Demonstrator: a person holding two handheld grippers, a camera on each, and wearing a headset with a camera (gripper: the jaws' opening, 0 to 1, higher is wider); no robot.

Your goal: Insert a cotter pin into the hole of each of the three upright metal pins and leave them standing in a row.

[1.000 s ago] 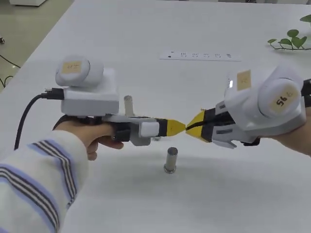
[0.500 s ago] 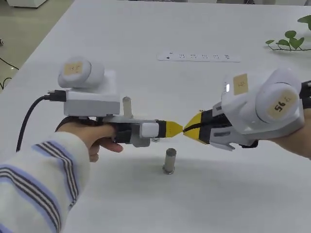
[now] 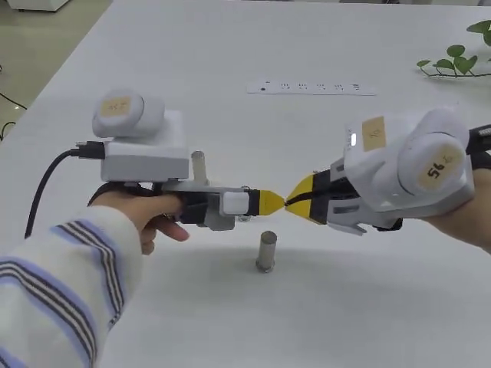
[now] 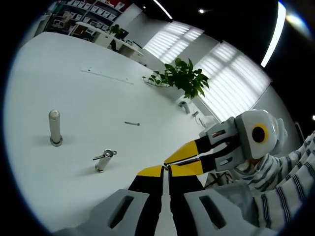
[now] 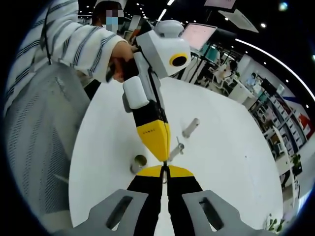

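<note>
My left gripper (image 3: 278,202), at frame left, is a boxy white-grey with a black cable (image 3: 40,188). My right gripper (image 3: 292,203) is rounded white with a numbered tan label. Both have black jaws tipped in yellow. At lower left, my sleeve (image 3: 61,287) is cream with blue-and-dark stripes.

Looks like an open-plan office or lab. Wide white bench (image 3: 192,46), with a long white power strip (image 3: 311,88) at 12 o'clock in the head view and a trailing green-leaved plant (image 3: 453,63) at 2 o'clock. In the left gripper view, a bushy green potted plant (image 4: 183,78) at 12 o'clock before pale slatted window blinds (image 4: 224,73). In the right gripper view, a glowing pinkish screen (image 5: 199,34) at 12 o'clock and more white desks (image 5: 236,86) at 2 o'clock.
</note>
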